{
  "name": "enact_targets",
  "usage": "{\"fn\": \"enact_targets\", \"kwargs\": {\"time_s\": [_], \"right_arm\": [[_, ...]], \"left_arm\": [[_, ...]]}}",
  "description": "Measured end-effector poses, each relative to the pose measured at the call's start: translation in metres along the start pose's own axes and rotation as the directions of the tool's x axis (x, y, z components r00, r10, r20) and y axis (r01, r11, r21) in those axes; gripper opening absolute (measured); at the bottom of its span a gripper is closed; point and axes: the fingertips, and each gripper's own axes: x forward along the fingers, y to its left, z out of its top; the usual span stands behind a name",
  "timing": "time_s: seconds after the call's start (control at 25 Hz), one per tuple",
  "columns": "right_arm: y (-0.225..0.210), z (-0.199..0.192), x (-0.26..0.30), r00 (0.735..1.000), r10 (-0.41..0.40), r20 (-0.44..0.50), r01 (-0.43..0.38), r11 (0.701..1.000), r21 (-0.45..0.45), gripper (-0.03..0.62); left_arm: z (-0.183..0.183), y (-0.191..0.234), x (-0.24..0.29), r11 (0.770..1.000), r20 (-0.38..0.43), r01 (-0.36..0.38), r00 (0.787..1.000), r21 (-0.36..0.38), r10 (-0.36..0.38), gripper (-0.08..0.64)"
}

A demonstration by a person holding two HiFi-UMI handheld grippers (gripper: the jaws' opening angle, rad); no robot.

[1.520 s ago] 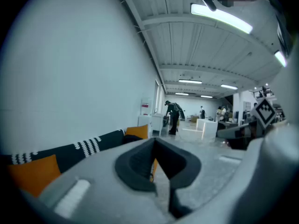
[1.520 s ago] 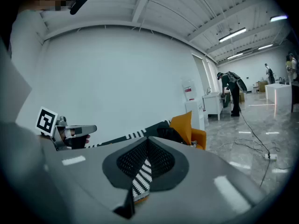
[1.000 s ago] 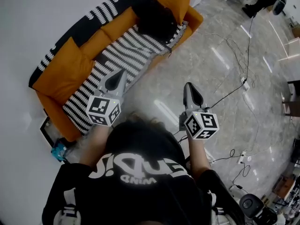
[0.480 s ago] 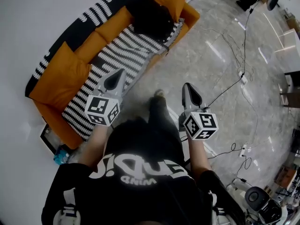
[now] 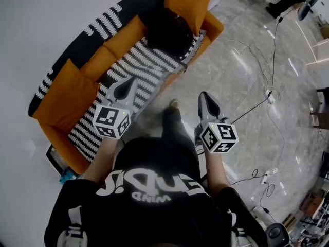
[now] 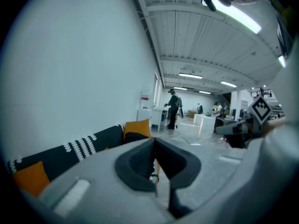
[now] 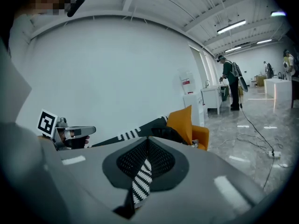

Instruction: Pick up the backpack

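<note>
- Sofa (image 5: 61,133): orange, with orange cushions.
- Seat cover (image 5: 139,66): black-and-white stripes.
- Backrest (image 5: 105,22): black with white curved dashes.
- Backpack (image 5: 172,27): black.
- Floor (image 5: 247,96): glossy grey marble pattern.
- Left gripper (image 5: 129,80) and right gripper (image 5: 204,94): grey, with black-and-white square markers on their cubes.
- Shirt (image 5: 154,199): black with white lettering.

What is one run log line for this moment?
stage: before grasp | left hand-held gripper: shut, empty | right hand-held gripper: shut, empty | backpack: on sofa, not yet touched

Glossy floor (image 5: 241,86), cloth sofa (image 5: 67,94), matt backpack (image 5: 172,27)
</note>
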Motion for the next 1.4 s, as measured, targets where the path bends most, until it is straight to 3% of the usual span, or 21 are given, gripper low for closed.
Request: {"fn": "enact_targets", "kwargs": {"time_s": [0.44, 0.84, 1.16, 1.32, 1.4], "right_arm": [[-0.102, 0.102, 0.119, 0.994, 0.107, -0.022, -0.107, 0.994, -0.001, 0.000], [-0.157, 0.132, 0.196, 0.979, 0.191, -0.067, -0.190, 0.982, 0.016, 0.000], [-0.170, 0.145, 0.247, 0.976, 0.205, -0.071, -0.202, 0.978, 0.050, 0.002], [-0.178, 0.153, 0.274, 0.980, 0.188, -0.070, -0.181, 0.978, 0.099, 0.005], [-0.176, 0.158, 0.290, 0.981, 0.175, -0.082, -0.166, 0.980, 0.112, 0.040]], "left_arm": [[0.070, 0.031, 0.152, 0.996, -0.005, -0.089, 0.996, -0.006, 0.089, 0.002], [0.097, 0.045, 0.247, 0.992, -0.009, -0.125, 0.992, 0.009, 0.125, 0.002], [0.090, 0.081, 0.293, 0.993, -0.066, -0.114, 0.991, 0.000, 0.114, 0.003], [0.089, 0.102, 0.317, 0.998, -0.098, -0.063, 0.993, 0.012, 0.064, 0.040], [0.091, 0.118, 0.325, 0.999, -0.102, -0.041, 0.994, 0.020, 0.042, 0.060]]}}
